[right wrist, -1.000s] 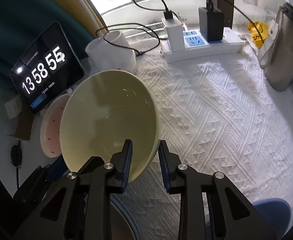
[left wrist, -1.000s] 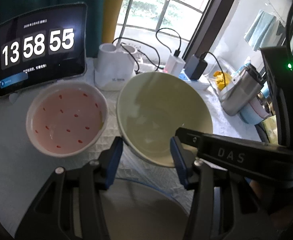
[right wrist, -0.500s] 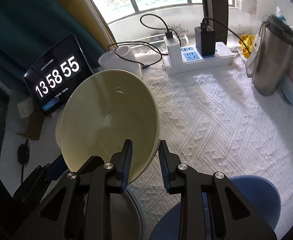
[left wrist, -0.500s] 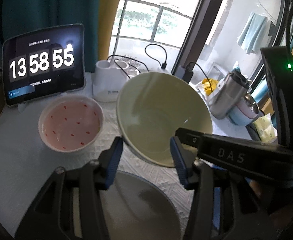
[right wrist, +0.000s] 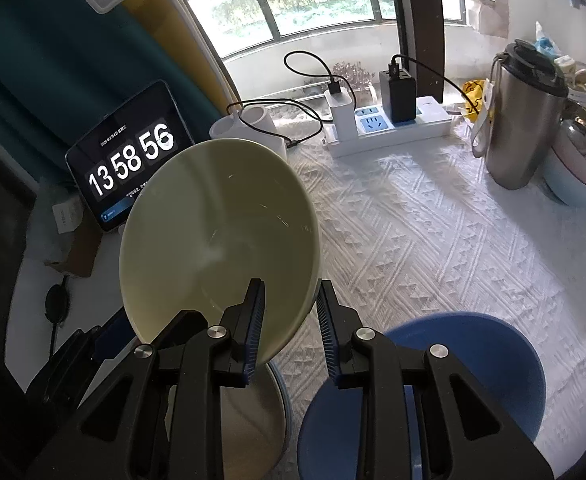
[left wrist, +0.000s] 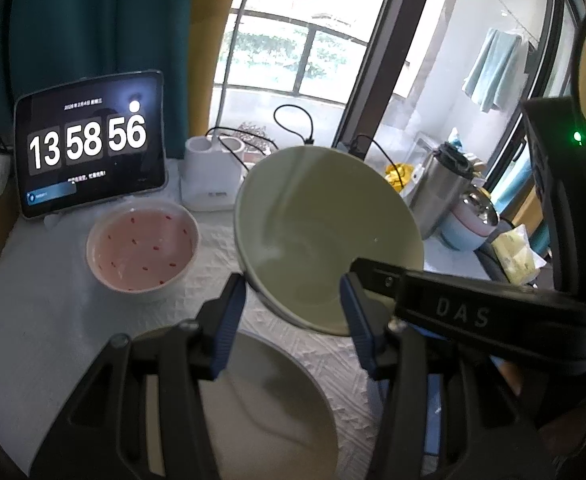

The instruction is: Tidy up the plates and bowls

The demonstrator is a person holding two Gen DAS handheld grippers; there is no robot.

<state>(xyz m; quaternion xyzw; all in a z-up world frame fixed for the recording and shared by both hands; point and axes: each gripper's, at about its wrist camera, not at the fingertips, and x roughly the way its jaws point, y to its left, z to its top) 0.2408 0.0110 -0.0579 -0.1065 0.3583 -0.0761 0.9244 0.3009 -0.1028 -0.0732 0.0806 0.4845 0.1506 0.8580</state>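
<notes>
While the pale green bowl (right wrist: 217, 236) is held tilted in the air above the desk (right wrist: 433, 240), its near rim is clamped by the right claw (right wrist: 287, 320), which is angled steeply downward. The left claw (left wrist: 293, 320) is pitched downward too, its jaws parted on either side of the bowl's lower edge, though contact cannot be told. Below the claws lie a grey plate (left wrist: 269, 408) and a blue bowl (right wrist: 493, 360); a pink speckled bowl (left wrist: 143, 250) sits ahead-left of the left claw.
</notes>
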